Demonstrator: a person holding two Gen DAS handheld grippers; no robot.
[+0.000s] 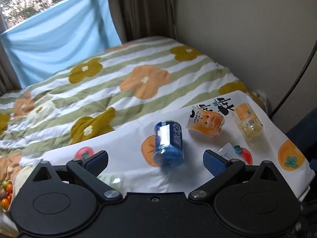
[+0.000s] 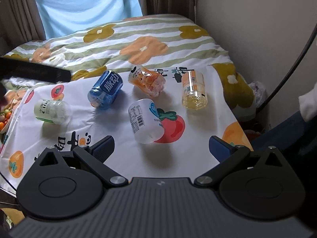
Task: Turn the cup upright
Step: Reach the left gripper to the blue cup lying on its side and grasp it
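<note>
Several plastic cups lie on their sides on a white fruit-print cloth [image 2: 122,154]. A blue cup [image 1: 168,145] [image 2: 106,89] lies just ahead of my left gripper [image 1: 156,160], which is open, its jaws wide on either side of the cup without touching. A white cup [image 2: 145,121] lies ahead of my right gripper [image 2: 161,148], which is open and empty. An orange cup [image 2: 147,82] [image 1: 206,122], a pale yellow cup [image 2: 194,89] [image 1: 247,120] and a clear green-labelled cup [image 2: 52,111] also lie tipped over.
The cloth lies on a bed with a striped flower quilt [image 2: 138,39]. A bowl of small tomatoes [image 1: 7,196] [image 2: 5,121] sits at the left edge. A wall [image 2: 257,19] is at the right, curtains and a blue sheet [image 2: 85,6] at the back.
</note>
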